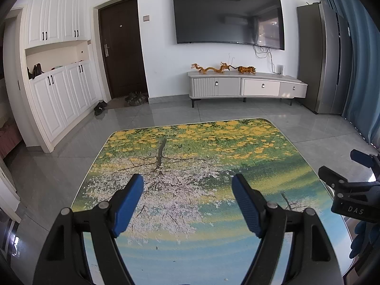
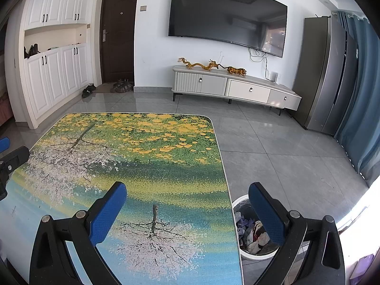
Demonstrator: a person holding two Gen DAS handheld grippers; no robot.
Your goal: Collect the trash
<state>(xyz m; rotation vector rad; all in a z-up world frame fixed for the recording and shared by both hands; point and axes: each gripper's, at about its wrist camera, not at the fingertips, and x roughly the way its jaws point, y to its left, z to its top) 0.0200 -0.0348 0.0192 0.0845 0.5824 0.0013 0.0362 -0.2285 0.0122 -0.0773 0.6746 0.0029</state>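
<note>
A white trash bin stands on the floor by the table's right edge; crumpled trash fills it. My right gripper is open and empty, over the table's right edge, its right finger above the bin. My left gripper is open and empty above the table, whose top shows a painted tree and yellow flowers. The right gripper also shows at the right edge of the left wrist view. Only tiny crumbs lie on the table.
A TV cabinet with dragon and tiger figures stands by the far wall under a TV. A fridge and blue curtain are at the right. White cupboards, a dark door and shoes are at the left.
</note>
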